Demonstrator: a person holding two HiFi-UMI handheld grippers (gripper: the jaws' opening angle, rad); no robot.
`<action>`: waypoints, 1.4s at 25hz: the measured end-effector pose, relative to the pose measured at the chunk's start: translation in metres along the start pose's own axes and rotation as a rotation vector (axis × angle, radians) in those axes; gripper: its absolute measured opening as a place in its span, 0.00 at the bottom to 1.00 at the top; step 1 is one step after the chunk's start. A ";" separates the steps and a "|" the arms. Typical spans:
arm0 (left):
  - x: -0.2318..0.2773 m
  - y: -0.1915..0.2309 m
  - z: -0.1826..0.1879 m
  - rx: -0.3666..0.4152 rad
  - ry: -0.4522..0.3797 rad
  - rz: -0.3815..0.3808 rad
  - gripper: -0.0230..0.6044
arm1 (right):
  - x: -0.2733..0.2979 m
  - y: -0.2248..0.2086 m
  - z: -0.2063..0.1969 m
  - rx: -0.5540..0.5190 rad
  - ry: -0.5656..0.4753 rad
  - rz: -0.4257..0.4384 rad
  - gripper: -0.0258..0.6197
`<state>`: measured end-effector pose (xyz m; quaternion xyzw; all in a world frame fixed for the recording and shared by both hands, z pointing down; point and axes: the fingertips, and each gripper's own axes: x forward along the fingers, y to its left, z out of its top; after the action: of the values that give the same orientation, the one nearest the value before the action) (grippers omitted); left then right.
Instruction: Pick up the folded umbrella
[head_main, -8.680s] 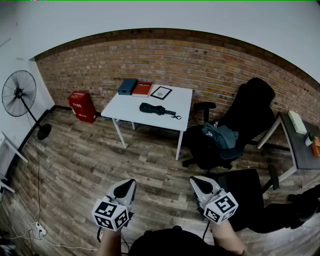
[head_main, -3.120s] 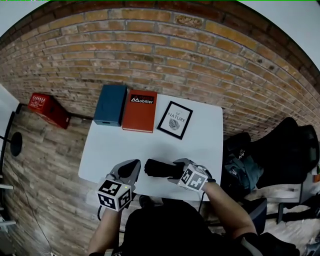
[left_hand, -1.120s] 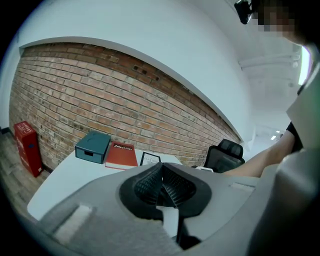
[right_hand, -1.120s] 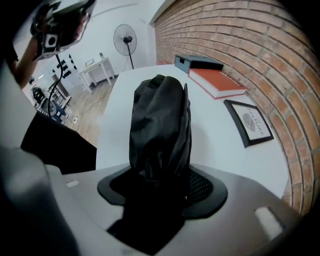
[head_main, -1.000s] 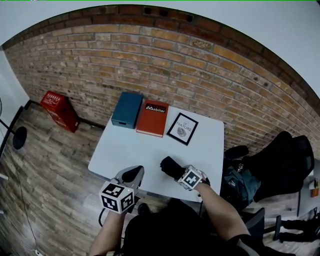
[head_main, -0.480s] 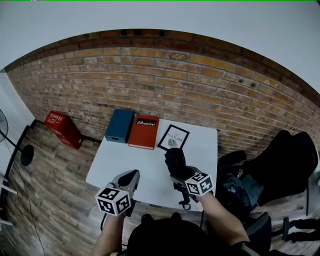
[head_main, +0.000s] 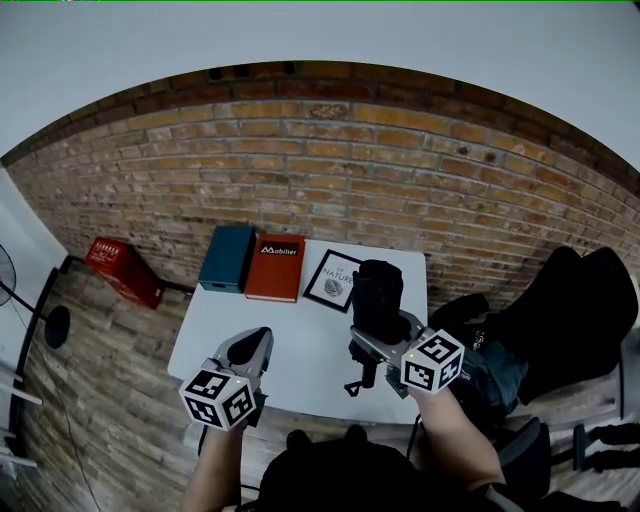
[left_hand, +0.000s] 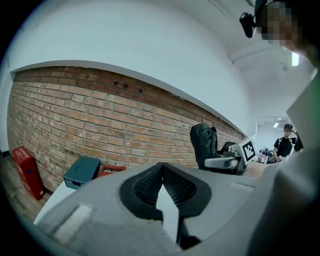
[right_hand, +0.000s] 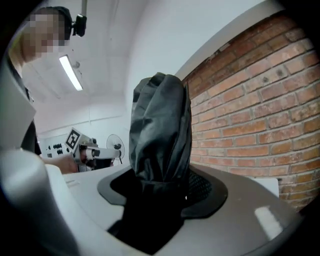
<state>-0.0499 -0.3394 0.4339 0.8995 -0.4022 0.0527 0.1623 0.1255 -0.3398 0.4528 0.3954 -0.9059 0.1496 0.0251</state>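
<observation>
- My right tool (head_main: 385, 335) is pinching the folded umbrella (head_main: 378, 295). In the right gripper view the black fabric bundle fills the gap between the jaws, and the pads press on it from both sides.
- The umbrella stands roughly upright out of the tool, with its bunched top above the jaws. Its lower end and wrist strap (head_main: 357, 381) hang below them.
- The umbrella is clear of the tabletop (head_main: 300, 350). It is held in the air over the right part, nearer the front edge than the wall.
- My left tool (head_main: 252, 345) has its jaws pressed together at the tips with nothing between them. It hovers over the near left part of the tabletop, well apart from the umbrella.
- In the left gripper view the right tool and the umbrella show off to the right against the brick wall (head_main: 330, 170).
- Along the far edge of the tabletop three things lie in a row. A teal box (head_main: 227, 257) is on the left, a red-orange book (head_main: 275, 267) lies just beside it, and a framed picture (head_main: 333, 280) is to the right of the book.
- From the head view the umbrella's top overlaps the right edge of the framed picture.
- A red crate (head_main: 123, 270) sits on the wooden floor by the wall, left of the tabletop.
- A black office chair (head_main: 580, 320) stands to the right of the tabletop.
- A standing fan (right_hand: 114, 142) shows in the right gripper view, beyond my left tool.
</observation>
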 end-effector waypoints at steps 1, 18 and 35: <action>0.001 -0.002 0.003 0.007 -0.004 -0.003 0.04 | -0.004 0.000 0.010 -0.014 -0.025 -0.002 0.44; -0.019 -0.006 0.060 0.166 -0.098 0.037 0.04 | -0.075 0.034 0.133 -0.267 -0.346 -0.033 0.44; -0.026 0.014 0.030 0.103 -0.050 0.064 0.04 | -0.072 0.022 0.063 -0.153 -0.241 -0.078 0.44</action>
<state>-0.0785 -0.3393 0.4033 0.8943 -0.4315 0.0562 0.1039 0.1633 -0.2925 0.3754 0.4425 -0.8950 0.0307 -0.0479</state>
